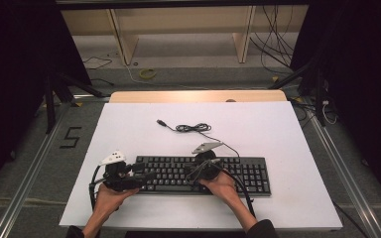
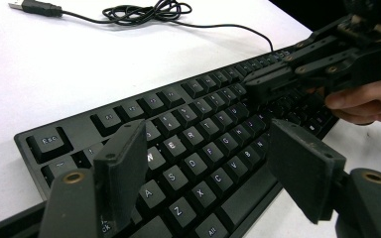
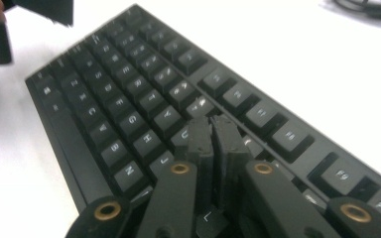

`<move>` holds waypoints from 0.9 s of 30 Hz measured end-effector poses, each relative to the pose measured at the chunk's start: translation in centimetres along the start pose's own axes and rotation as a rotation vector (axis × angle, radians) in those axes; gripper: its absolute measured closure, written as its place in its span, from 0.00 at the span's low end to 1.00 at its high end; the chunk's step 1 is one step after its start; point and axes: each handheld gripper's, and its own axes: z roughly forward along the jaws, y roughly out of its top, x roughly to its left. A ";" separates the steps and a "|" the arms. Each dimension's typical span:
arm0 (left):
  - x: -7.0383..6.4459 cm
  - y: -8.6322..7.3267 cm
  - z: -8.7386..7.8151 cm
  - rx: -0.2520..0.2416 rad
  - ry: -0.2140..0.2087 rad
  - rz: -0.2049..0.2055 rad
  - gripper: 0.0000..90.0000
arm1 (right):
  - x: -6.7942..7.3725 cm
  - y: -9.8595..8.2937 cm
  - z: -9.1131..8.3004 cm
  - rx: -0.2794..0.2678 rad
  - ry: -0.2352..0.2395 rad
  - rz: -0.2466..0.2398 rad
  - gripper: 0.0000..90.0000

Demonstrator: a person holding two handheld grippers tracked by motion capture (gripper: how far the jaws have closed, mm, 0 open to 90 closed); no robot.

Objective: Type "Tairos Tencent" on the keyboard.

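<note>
Right gripper [image 3: 212, 130], fingers pressed together, pokes the keyboard [image 1: 203, 174]; left gripper [image 2: 208, 163] hovers wide; a slip risks hitting neighbouring keys.

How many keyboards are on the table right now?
1. The black keyboard lies near the table's front edge, between both grippers; its cable is coiled behind it. The left gripper is open, the right gripper shut over the keys.

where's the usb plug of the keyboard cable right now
In the high view the USB plug lies on the white table behind the keyboard, just left of the coiled cable, far from both hand-held grippers.
</note>
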 end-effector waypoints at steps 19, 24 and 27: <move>0.0 0.0 0.2 0.004 0.000 0.003 0.35 | 0.6 0.3 -1.9 -0.086 0.050 0.006 0.65; 0.0 0.1 0.2 0.011 -0.001 0.003 0.35 | 0.7 0.2 -2.0 -0.083 0.055 0.007 0.61; 0.0 0.0 0.4 0.020 -0.001 0.003 0.35 | 0.8 0.2 -2.2 -0.086 0.047 0.002 0.56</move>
